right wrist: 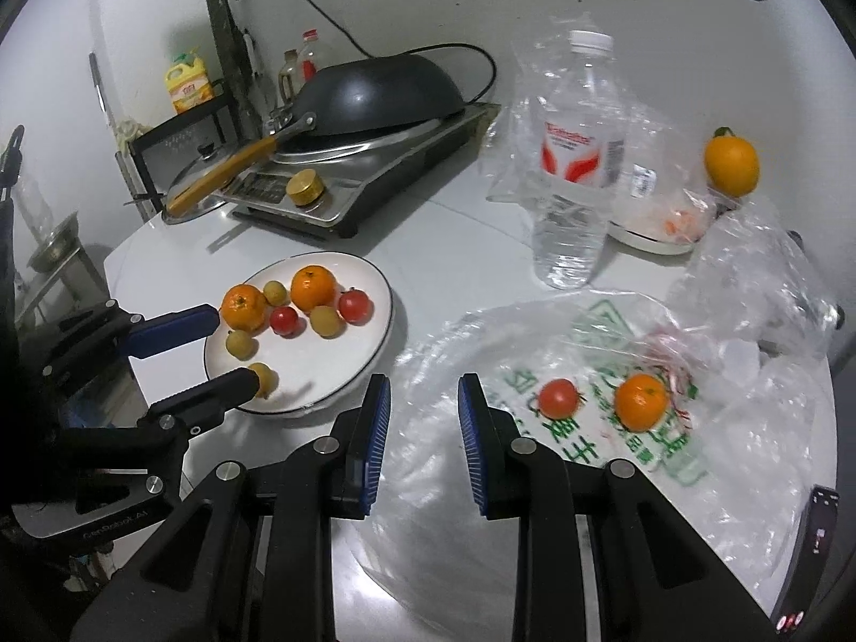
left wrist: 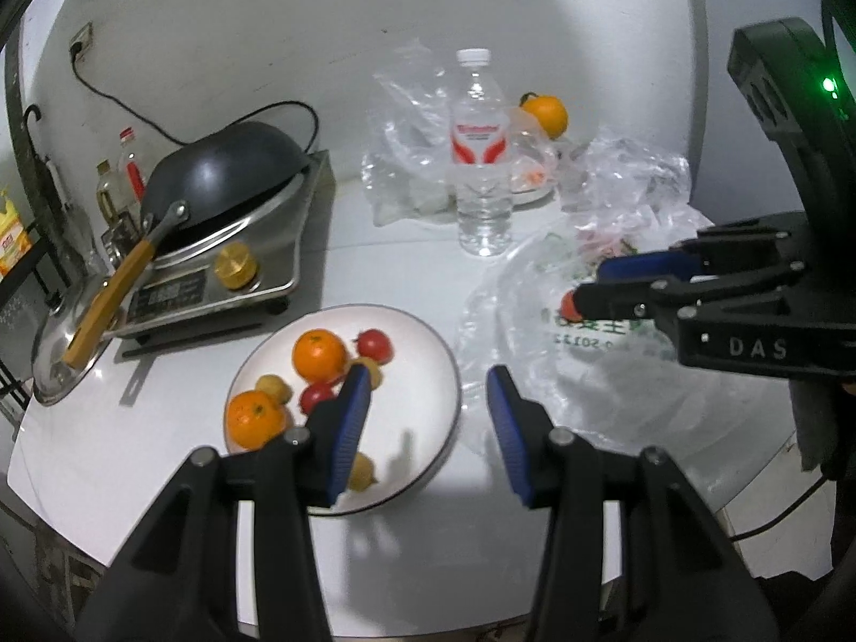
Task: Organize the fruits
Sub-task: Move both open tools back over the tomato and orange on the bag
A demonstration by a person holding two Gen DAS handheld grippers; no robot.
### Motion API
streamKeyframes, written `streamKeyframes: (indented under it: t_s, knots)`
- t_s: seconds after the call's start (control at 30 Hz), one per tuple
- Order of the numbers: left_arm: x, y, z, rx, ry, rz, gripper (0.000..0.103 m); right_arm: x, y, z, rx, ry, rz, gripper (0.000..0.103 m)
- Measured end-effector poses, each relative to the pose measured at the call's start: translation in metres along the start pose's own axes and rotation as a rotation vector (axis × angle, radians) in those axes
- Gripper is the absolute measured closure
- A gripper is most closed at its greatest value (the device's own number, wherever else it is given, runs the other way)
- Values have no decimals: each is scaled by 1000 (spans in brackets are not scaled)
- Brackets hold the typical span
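Observation:
A white plate (right wrist: 369, 278) holds two oranges (right wrist: 313, 285), two tomatoes (right wrist: 354, 305) and several small yellow fruits (right wrist: 326, 320). It also shows in the left wrist view (left wrist: 422, 390). My left gripper (left wrist: 428, 417) is open and empty over the plate's near right edge; in the right wrist view (right wrist: 224, 345) a small yellow fruit (right wrist: 263, 379) lies by its lower finger. My right gripper (right wrist: 422, 428) is open and empty above a clear plastic bag (right wrist: 481, 481). On the bag lie a tomato (right wrist: 558, 397) and an orange (right wrist: 640, 401).
A water bottle (right wrist: 575, 160) stands behind the bag. Another orange (right wrist: 731, 163) sits at the back right beside a bagged dish (right wrist: 663, 219). An induction cooker with an upturned wok (right wrist: 374, 101) and a pan lid (right wrist: 192, 198) fills the back left. The table edge runs near the plate.

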State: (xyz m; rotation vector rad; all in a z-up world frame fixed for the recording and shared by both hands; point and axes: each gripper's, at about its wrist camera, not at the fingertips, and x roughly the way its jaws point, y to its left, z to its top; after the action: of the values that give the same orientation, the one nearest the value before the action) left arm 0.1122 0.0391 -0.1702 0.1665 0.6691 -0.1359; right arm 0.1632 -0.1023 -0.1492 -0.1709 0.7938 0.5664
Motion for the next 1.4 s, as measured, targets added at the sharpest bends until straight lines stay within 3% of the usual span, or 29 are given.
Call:
streamKeyframes:
  t_s: [0.67, 1.4]
  knots:
    - [16, -71, 25, 95, 5, -43, 56, -32, -76, -34, 99, -23, -50, 75]
    - [65, -118, 43, 178, 66, -78, 56, -19, -131, -50, 171, -4, -38, 75]
